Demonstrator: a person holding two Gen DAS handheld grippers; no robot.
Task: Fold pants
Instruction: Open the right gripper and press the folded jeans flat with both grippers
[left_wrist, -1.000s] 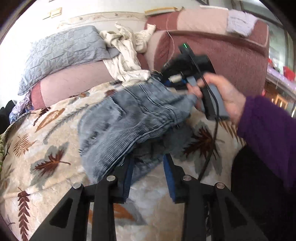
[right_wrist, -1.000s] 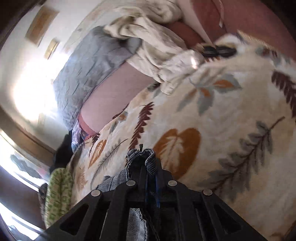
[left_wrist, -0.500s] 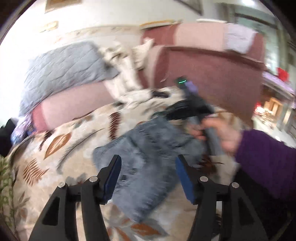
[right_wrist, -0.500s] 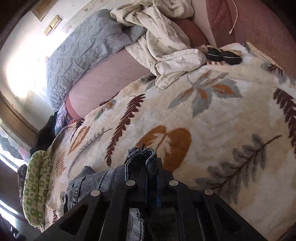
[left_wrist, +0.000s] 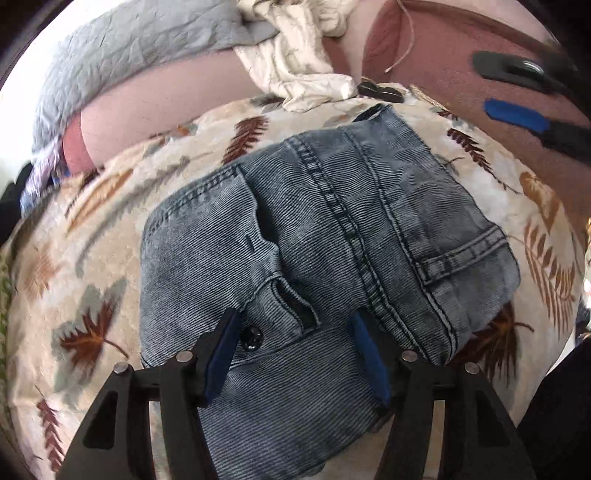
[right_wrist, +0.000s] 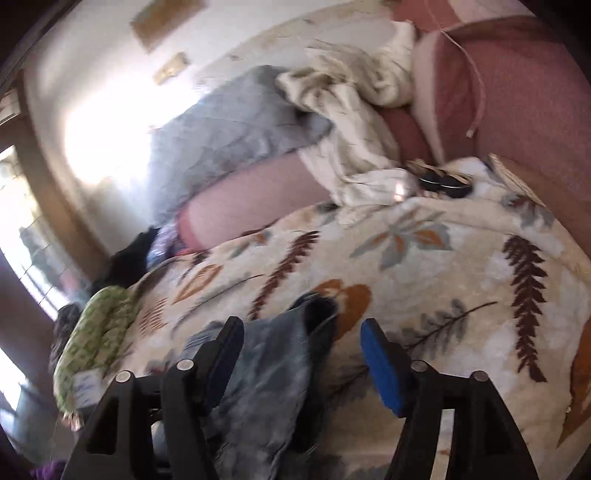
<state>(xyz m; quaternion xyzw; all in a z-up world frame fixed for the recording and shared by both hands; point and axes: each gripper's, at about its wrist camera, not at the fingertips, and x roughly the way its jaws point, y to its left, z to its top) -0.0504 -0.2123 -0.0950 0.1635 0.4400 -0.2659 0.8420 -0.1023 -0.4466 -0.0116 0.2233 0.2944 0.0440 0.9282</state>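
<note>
The pants (left_wrist: 325, 236) lie folded into a compact bundle on the leaf-print blanket (left_wrist: 110, 229) that covers the sofa, roughly mid-seat, back pocket and button uppermost. The left gripper (left_wrist: 295, 354) hovers over the near edge of the bundle, jaws apart, nothing pinched; they have just been opening. The right gripper (right_wrist: 301, 354) has just been opening too: its jaws stand wide, and a corner of denim still sits loosely between them without either pad pressing on it.

That loose corner is my worry. If the right gripper pulls away while the cloth is draped on a finger, the cloth could snag and the top layer drag open, undoing the fold. The blanket is plush and uneven, so the bundle may slump or slide toward the front edge of the sofa if nudged. The left jaws sit close above the waistband; a careless dip could catch the button flap and lift it. The cream cloth (left_wrist: 295, 74) heaped at the back edge lies near the far corner of the pants and could tangle if they get pushed that way.
</note>
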